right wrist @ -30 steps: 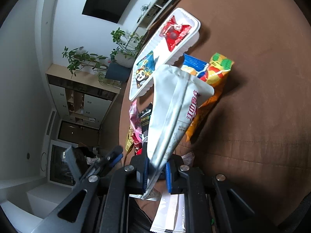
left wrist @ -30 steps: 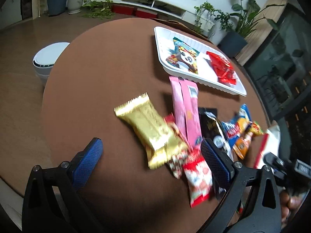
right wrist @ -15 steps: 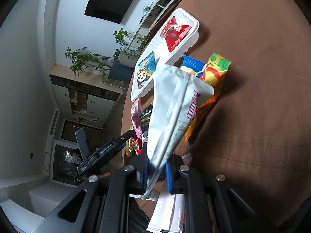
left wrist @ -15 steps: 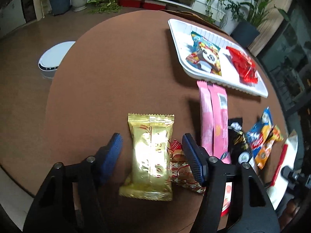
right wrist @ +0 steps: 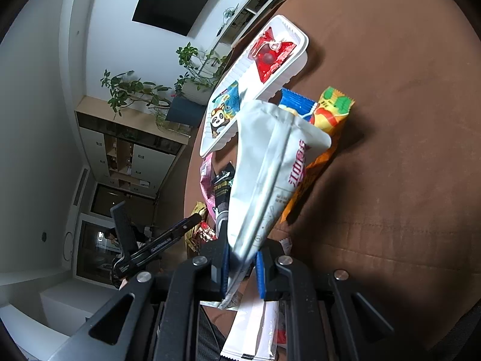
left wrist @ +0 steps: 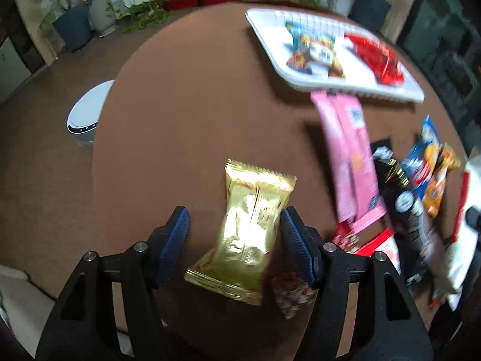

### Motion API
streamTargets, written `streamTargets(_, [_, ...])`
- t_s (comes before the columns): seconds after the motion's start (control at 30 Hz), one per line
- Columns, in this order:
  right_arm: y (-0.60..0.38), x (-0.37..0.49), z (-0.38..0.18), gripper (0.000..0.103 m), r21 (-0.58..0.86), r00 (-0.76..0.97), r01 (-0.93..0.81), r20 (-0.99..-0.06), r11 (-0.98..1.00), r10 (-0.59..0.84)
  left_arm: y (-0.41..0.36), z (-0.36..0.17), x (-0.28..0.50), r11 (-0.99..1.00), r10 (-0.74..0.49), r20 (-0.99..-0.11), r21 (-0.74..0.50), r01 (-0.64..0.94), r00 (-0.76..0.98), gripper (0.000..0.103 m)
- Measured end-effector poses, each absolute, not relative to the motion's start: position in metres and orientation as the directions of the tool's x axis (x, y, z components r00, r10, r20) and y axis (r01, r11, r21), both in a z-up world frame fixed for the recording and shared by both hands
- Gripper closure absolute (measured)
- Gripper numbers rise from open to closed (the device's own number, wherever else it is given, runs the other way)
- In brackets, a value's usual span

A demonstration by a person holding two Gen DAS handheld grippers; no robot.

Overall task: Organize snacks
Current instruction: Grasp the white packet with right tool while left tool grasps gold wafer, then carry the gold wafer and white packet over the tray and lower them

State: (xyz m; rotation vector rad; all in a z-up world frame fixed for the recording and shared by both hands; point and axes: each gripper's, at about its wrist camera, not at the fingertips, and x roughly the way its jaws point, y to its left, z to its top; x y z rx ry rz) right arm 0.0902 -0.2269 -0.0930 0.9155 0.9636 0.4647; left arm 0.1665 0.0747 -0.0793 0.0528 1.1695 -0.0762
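Note:
On the round brown table a gold foil packet [left wrist: 252, 225] lies between the blue pads of my left gripper [left wrist: 234, 213]. The right pad touches its edge, bare table shows beside the left pad, and the jaws stand half wide. Behind it a white tray [left wrist: 264, 27] holds a panda packet [left wrist: 312, 51] and a red packet [left wrist: 375, 60]. My right gripper [right wrist: 242, 267] is shut on a tall white packet [right wrist: 270, 165], held upright above the table near the tray [right wrist: 237, 72].
Pink packets [left wrist: 348, 156], a black packet [left wrist: 399, 198], blue and orange packets [left wrist: 427, 162] and a small red-and-white candy [left wrist: 291, 294] lie to the right of the gold one. A white round device [left wrist: 87, 114] stands on the floor left of the table. Another white packet [right wrist: 252, 331] lies under my right gripper.
My left gripper narrowed from wide open to half wide, rolled, and came down around the gold packet, which now sits against its right pad. The right gripper kept still with the white packet.

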Motion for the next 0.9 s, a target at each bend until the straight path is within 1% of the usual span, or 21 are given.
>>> streamTargets(0.13, [-0.224, 0.092, -0.092, 0.088, 0.825, 0.513, 0.041, -0.501, 0.563, 0.697, 0.071, -0.08, 0.165, 0.99, -0.046, -0.924, 0.01, 0.144, 0.38, 0.041])
streamTargets(0.2, [-0.222, 0.092, -0.091, 0.088, 0.824, 0.511, 0.04, -0.502, 0.565, 0.697, 0.071, -0.079, 0.165, 0.985, -0.063, -0.922, 0.004, 0.171, 0.382, 0.049])
streamTargets(0.27, [-0.222, 0.093, -0.091, 0.088, 0.823, 0.511, 0.04, -0.504, 0.566, 0.697, 0.067, -0.077, 0.164, 0.979, -0.066, -0.918, 0.016, 0.203, 0.392, 0.073])
streamTargets(0.37, [-0.222, 0.093, -0.091, 0.088, 0.823, 0.513, 0.039, -0.503, 0.567, 0.695, 0.065, -0.075, 0.163, 0.975, -0.067, -0.916, 0.024, 0.222, 0.395, 0.074])
streamTargets(0.47, [-0.222, 0.092, -0.09, 0.088, 0.822, 0.516, 0.036, -0.502, 0.569, 0.693, 0.069, -0.074, 0.16, 0.975, -0.085, -0.91, 0.007, 0.22, 0.405, 0.074])
streamTargets(0.67, [-0.224, 0.092, -0.089, 0.088, 0.82, 0.528, 0.034, -0.5, 0.571, 0.686, 0.084, -0.068, 0.154, 0.979, -0.164, -0.89, -0.095, 0.179, 0.426, 0.074])
streamTargets(0.9, [-0.233, 0.092, -0.085, 0.088, 0.821, 0.55, 0.038, -0.493, 0.57, 0.674, 0.09, -0.044, 0.145, 0.965, -0.257, -0.847, -0.199, 0.169, 0.466, 0.074])
